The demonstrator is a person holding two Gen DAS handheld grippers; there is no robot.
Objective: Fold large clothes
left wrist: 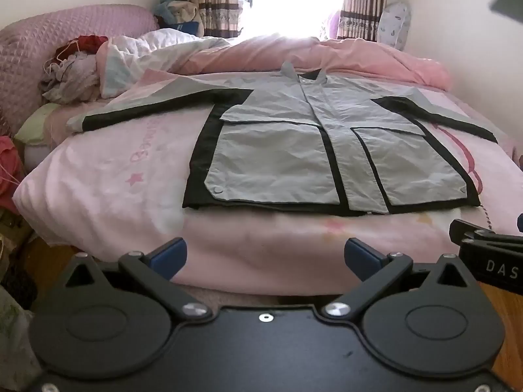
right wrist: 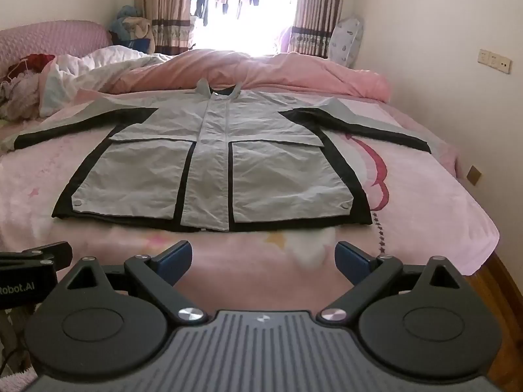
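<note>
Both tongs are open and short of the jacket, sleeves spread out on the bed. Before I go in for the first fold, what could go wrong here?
1. The jacket lies on a soft pink sheet; the right tongs or left tongs might pinch sheet along with the hem.
2. The heaped pink duvet sits right behind the collar, so a fold toward it could snag.
3. The right sleeve reaches near the bed's wall-side edge and may slip over when dragged.

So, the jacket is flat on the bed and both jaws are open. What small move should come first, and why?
Probably bring the left gripper to the left sleeve. The jacket lies flat with both sleeves spread, nothing is held, and sleeves fold in first.
</note>
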